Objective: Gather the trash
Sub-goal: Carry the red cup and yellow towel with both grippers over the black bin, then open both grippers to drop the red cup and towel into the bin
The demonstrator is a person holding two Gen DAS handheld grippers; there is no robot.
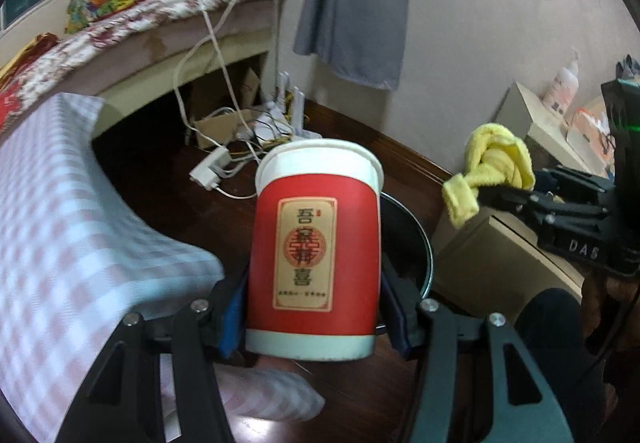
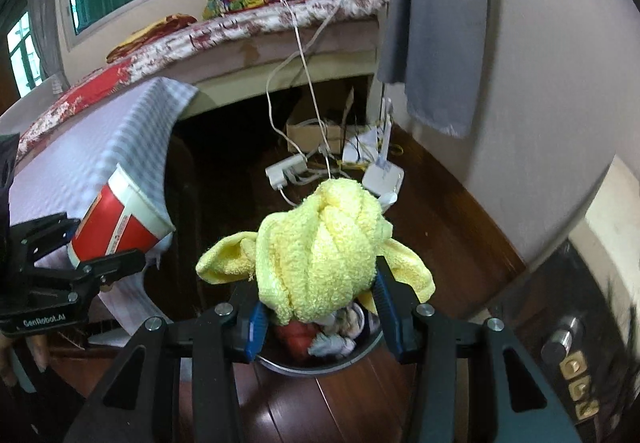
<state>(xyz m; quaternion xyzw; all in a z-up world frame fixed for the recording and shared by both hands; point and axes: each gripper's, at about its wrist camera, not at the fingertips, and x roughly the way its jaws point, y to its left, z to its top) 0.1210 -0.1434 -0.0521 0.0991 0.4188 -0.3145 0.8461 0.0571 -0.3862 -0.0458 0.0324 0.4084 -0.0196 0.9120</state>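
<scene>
My left gripper point(image 1: 314, 307) is shut on a red paper cup point(image 1: 316, 247) with a white rim and a beige label, held upright above the floor. The cup also shows in the right wrist view point(image 2: 118, 223), tilted, in the left gripper point(image 2: 76, 267). My right gripper point(image 2: 318, 307) is shut on a crumpled yellow cloth point(image 2: 320, 247) and holds it just above a round black trash bin point(image 2: 320, 363) that has rubbish in it. In the left wrist view the bin point(image 1: 408, 243) sits behind the cup, and the right gripper point(image 1: 480, 195) holds the cloth point(image 1: 496, 167) at the right.
A table with a checked cloth point(image 1: 60, 223) stands at the left. A bed point(image 1: 160, 27) is behind it. A power strip point(image 2: 286, 171) and cables lie on the dark wood floor with a cardboard box point(image 2: 316, 131). Cardboard boxes point(image 1: 496, 259) stand at the right.
</scene>
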